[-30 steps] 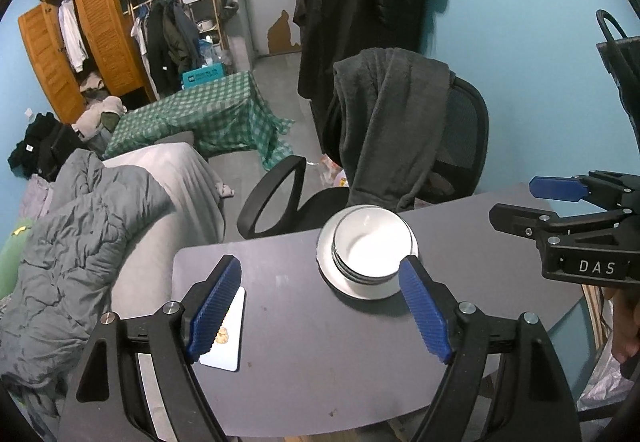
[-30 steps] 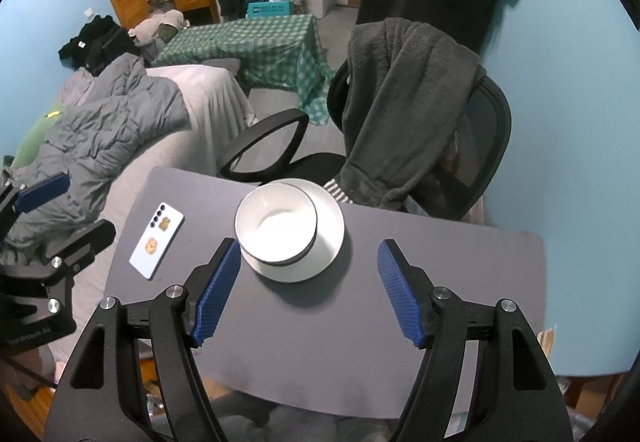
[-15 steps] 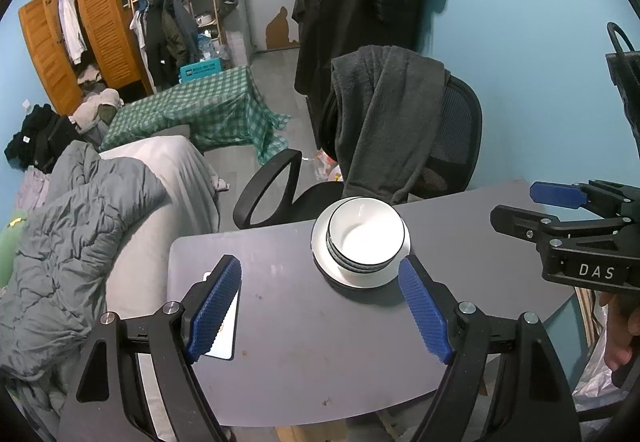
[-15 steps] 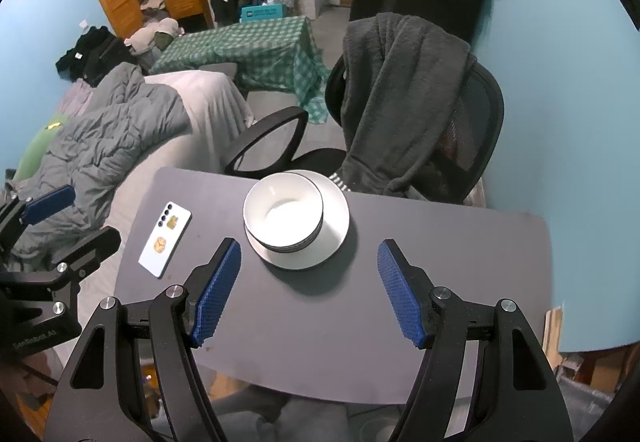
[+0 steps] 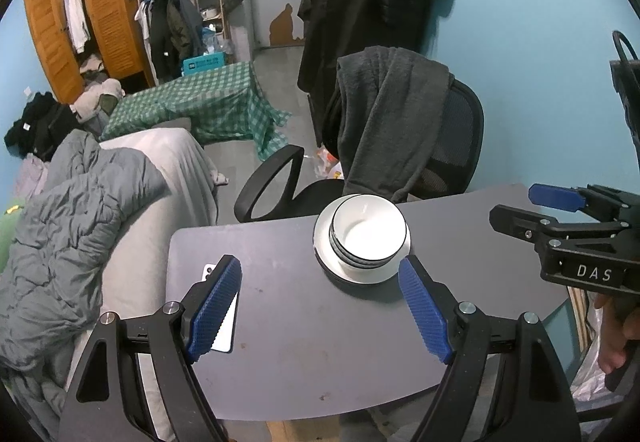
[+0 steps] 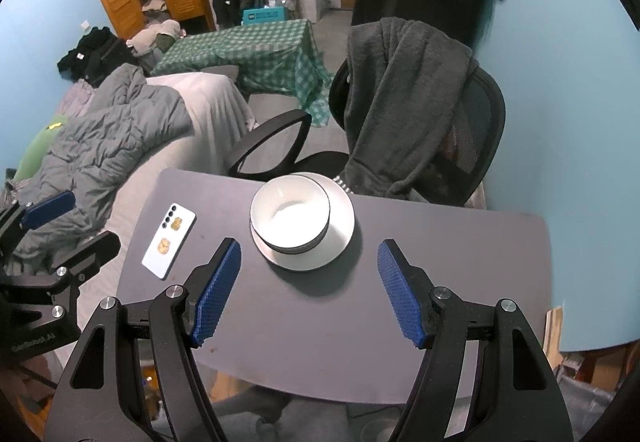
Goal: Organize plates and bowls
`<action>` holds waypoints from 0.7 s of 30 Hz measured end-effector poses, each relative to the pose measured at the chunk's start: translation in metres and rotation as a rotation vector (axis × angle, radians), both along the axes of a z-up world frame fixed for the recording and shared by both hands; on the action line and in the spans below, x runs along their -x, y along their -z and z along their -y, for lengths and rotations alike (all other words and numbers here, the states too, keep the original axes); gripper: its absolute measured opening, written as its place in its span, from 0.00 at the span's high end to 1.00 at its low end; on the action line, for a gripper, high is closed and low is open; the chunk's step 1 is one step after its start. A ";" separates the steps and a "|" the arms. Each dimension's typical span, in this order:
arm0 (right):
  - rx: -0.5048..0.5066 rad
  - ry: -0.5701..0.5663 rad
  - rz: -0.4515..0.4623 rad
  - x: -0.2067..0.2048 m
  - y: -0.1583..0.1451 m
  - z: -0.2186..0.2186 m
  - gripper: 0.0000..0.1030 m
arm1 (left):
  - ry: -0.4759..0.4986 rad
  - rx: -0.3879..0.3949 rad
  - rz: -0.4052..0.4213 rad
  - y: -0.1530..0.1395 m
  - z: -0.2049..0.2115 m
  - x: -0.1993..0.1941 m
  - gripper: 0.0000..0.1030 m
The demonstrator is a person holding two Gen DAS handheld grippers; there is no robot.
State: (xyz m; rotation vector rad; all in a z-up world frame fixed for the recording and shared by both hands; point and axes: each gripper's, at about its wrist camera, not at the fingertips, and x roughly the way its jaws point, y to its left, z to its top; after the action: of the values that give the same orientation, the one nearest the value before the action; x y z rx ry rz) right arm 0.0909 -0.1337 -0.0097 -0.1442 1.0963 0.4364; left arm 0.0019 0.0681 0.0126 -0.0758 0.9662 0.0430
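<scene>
Seemingly little is left to be done: on the matte grey tabletop (image 6: 460,266), near its far edge by the chair (image 6: 472,122), a broad, glossy white plate (image 6: 340,238) is seen carrying a nested stack of round, dark-rimmed white bowls (image 6: 290,216), and no other dishes are seen lying loose. A flat, pale phone (image 6: 169,240) is left beside the stack. Both the left gripper (image 5: 320,312) and the right gripper (image 6: 308,292) are held above the tabletop with ribbed blue pads spread wide and nothing gripped.
</scene>
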 end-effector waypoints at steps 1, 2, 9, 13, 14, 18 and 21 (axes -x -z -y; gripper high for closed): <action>0.002 -0.002 0.001 0.000 -0.001 0.000 0.32 | -0.004 -0.007 0.003 -0.001 -0.001 0.000 0.20; 0.003 -0.002 0.001 0.000 -0.001 -0.001 0.32 | -0.003 -0.012 0.002 -0.001 -0.001 -0.001 0.20; 0.001 -0.007 -0.001 -0.001 -0.004 -0.006 0.32 | 0.012 -0.041 -0.001 0.000 -0.001 0.000 0.20; 0.002 -0.005 -0.001 -0.001 -0.004 -0.008 0.32 | 0.014 -0.038 0.001 0.000 -0.002 0.001 0.20; 0.002 -0.006 -0.001 -0.001 -0.004 -0.007 0.32 | 0.014 -0.038 0.001 0.000 -0.002 0.001 0.20; 0.004 -0.009 -0.001 -0.002 -0.004 -0.007 0.32 | 0.014 -0.037 0.002 0.000 -0.003 0.000 0.20; 0.004 -0.008 0.000 -0.002 -0.005 -0.008 0.32 | 0.014 -0.039 0.006 -0.001 -0.004 -0.001 0.20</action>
State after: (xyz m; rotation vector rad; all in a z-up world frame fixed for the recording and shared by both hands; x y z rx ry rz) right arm 0.0931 -0.1256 -0.0052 -0.1525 1.0972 0.4416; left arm 0.0025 0.0717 0.0131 -0.0334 0.9597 0.0480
